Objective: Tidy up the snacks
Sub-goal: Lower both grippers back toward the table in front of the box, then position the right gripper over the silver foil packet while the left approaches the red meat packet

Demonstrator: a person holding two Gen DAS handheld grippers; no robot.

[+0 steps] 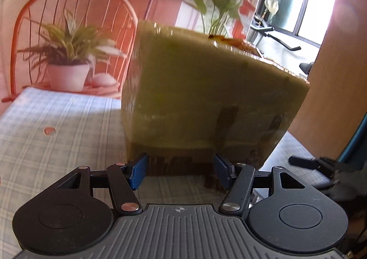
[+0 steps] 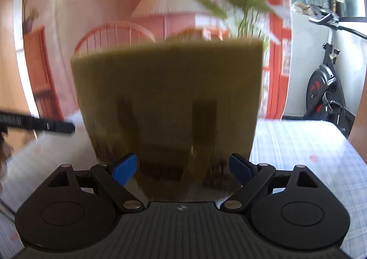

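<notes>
A big table (image 1: 45, 121) with a checked cloth filled the room's middle. On the table stood a tall green box (image 1: 206, 89), open at the top, and it was blurry. It looked stiff but thin and light, so it could tip or slide if pushed. Holding its side walls low down seemed best. The left gripper (image 1: 181, 170) was just before the box, jaws apart, holding nothing. The right gripper (image 2: 183, 167) faced another side of the box, jaws wide apart and empty too.
</notes>
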